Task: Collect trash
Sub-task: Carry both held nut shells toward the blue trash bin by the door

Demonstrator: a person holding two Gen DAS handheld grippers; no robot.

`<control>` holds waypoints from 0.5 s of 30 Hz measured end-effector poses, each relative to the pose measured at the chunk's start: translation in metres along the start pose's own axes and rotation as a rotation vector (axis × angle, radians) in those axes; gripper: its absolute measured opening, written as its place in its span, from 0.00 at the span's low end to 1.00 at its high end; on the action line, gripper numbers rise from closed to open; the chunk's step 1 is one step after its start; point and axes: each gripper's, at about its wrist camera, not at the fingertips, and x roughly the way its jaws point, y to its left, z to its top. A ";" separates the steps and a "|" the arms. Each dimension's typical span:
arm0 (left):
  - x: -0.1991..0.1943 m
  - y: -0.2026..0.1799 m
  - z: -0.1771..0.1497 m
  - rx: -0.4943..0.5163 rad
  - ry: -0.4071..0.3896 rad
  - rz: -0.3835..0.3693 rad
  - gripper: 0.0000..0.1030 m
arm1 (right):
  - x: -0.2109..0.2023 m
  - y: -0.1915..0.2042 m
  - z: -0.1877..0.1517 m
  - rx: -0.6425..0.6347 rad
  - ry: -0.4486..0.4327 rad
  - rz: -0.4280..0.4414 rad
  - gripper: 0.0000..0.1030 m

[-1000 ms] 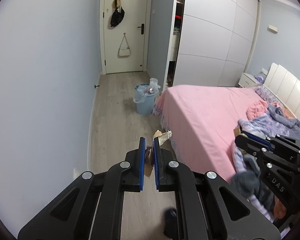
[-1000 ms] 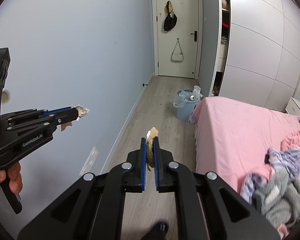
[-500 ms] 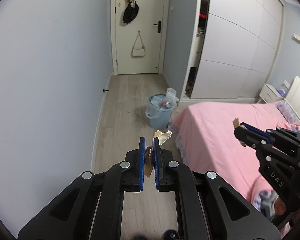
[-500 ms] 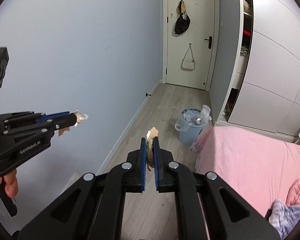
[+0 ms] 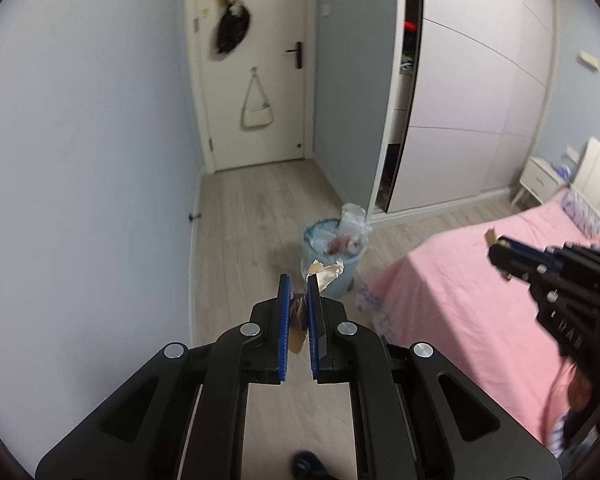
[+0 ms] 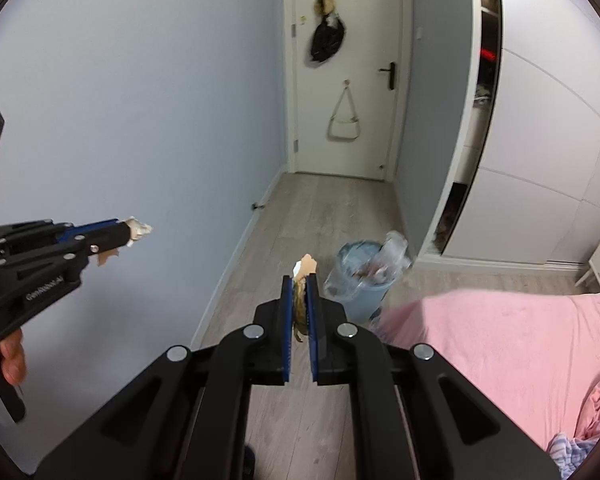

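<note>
Paper scrap (image 5: 324,276) is sticking forward out of the left gripper (image 5: 298,308), jaws pinching it; right gripper (image 6: 299,304) is likewise clamping a torn wrapper (image 6: 305,268), pointing toward the blue trash bin (image 6: 360,280) beside the pink bed (image 6: 480,340).

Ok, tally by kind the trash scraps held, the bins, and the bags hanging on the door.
Trash scraps held: 2 (crumpled scrap in left tongs, brown scrap in right tongs)
Bins: 1 (blue bin)
Bags on door: 2 (black bag, white handbag)
Total: 5

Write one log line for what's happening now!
left gripper: shut on paper scrap | right gripper: shut on wrapper | bin: ahead
</note>
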 end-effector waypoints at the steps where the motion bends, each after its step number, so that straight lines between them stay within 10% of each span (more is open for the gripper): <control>1: 0.016 0.008 0.010 0.002 0.014 -0.006 0.07 | 0.013 -0.004 0.008 0.027 0.010 -0.014 0.08; 15: 0.207 0.017 0.123 0.027 0.087 -0.087 0.06 | 0.198 -0.082 0.106 0.081 0.077 -0.043 0.08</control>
